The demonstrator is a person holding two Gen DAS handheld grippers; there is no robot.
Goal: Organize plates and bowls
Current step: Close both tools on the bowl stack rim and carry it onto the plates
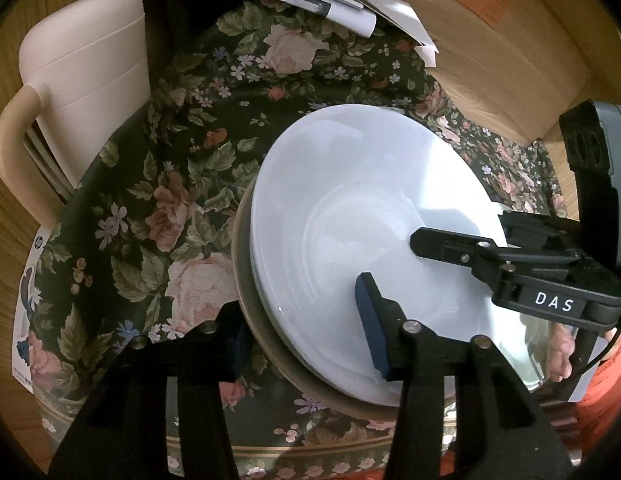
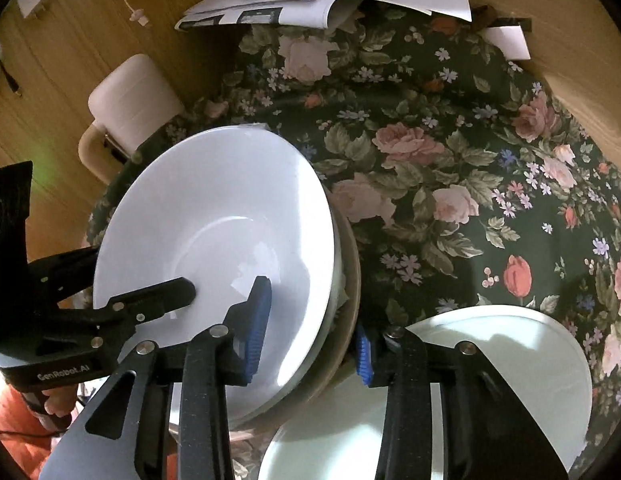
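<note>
Your tabletop (image 2: pixel 450 152) carries the stack near its front edge: white bowl (image 1: pixel 350 208) on a brown plate (image 1: pixel 262 344). Both hand-held grippers straddle opposite rims, left hand-held gripper (image 1: pixel 302 332) and right hand-held gripper (image 2: pixel 310 332), jaws narrowed, not clamped yet.

Two tongs are counted: the left tongs (image 1: pixel 302 328) and the right tongs (image 2: pixel 310 332). One white bowl (image 2: pixel 214 216), one tan plate (image 2: pixel 348 280), one pale plate (image 2: pixel 510 360) and one beige chair (image 1: pixel 86 80) are seen.
</note>
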